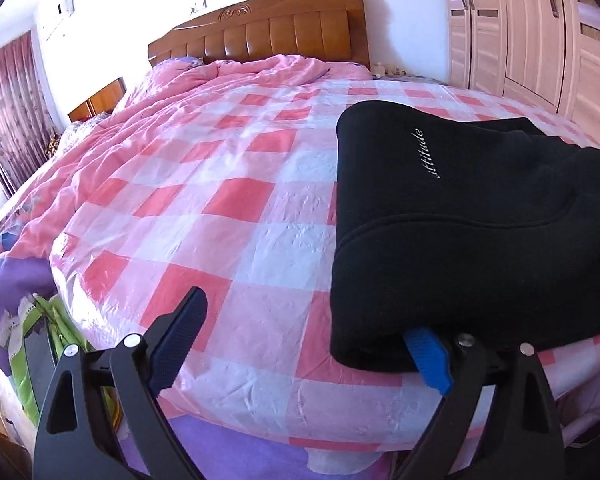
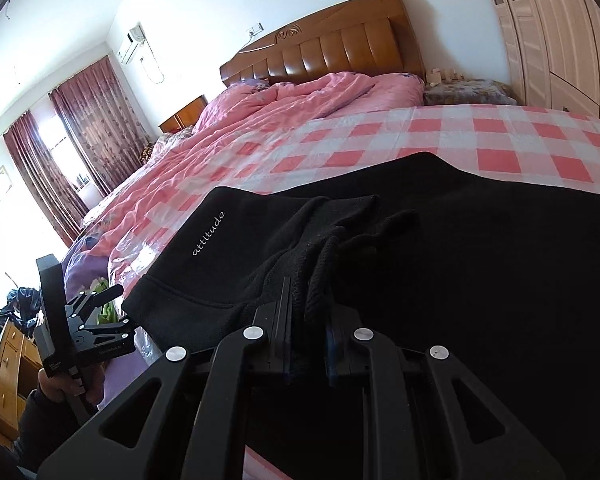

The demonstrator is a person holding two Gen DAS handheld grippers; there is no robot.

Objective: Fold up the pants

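Observation:
Black pants (image 1: 460,220) with a white "attitude" script lie partly folded on the right of the bed, near its front edge. My left gripper (image 1: 304,344) stands open and wide at the pants' near left corner. Its blue right finger (image 1: 428,356) is tucked under the hem and its left finger (image 1: 180,332) is out over the checked sheet. In the right wrist view the pants (image 2: 480,272) fill the foreground. My right gripper (image 2: 310,324) is shut on a bunched part of the cloth with a drawstring. The left gripper (image 2: 118,309) shows at the left, held by a hand.
The bed carries a pink-and-white checked plastic sheet (image 1: 228,200), with a crumpled pink quilt (image 1: 160,112) toward the wooden headboard (image 1: 268,36). A wardrobe (image 1: 520,28) stands on the right. Green bags (image 1: 44,340) sit on the floor at the left, and wooden drawers (image 2: 8,372) stand beyond.

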